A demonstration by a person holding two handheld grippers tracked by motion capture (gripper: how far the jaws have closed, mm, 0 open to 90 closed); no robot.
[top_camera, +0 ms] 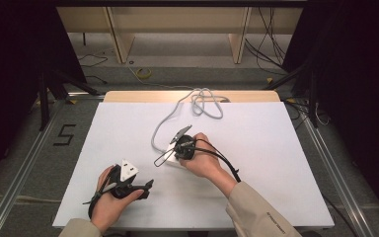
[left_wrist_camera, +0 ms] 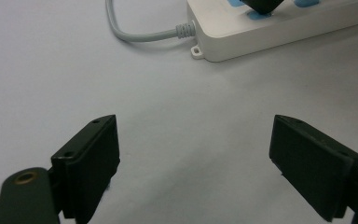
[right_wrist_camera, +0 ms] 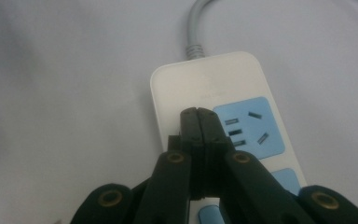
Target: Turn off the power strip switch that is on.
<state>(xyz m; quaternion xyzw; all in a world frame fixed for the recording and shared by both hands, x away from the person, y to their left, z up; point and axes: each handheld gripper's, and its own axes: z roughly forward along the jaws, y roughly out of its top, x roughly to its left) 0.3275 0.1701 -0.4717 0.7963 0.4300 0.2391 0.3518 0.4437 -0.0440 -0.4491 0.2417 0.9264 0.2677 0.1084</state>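
Observation:
A white power strip (right_wrist_camera: 205, 84) with blue socket panels (right_wrist_camera: 251, 126) lies mid-table (top_camera: 171, 162). Its grey cable (top_camera: 160, 129) runs back to a loose coil near the far edge. My right gripper (right_wrist_camera: 199, 114) is shut, with its jaws pressed together and nothing seen between them. Its tips are over the strip's white top just left of the first blue panel; the high view shows the right gripper (top_camera: 177, 153) above the strip. My left gripper (left_wrist_camera: 193, 135) stands open over bare table, short of the power strip (left_wrist_camera: 270, 28), and sits at the front left (top_camera: 148, 189).
The table's white sheet (top_camera: 266, 163) reaches a wooden strip (top_camera: 128, 96) at the far side. Metal rails run along both sides of the table. A "5" (top_camera: 65, 134) is marked on the floor at left. Loose cables lie on the floor beyond.

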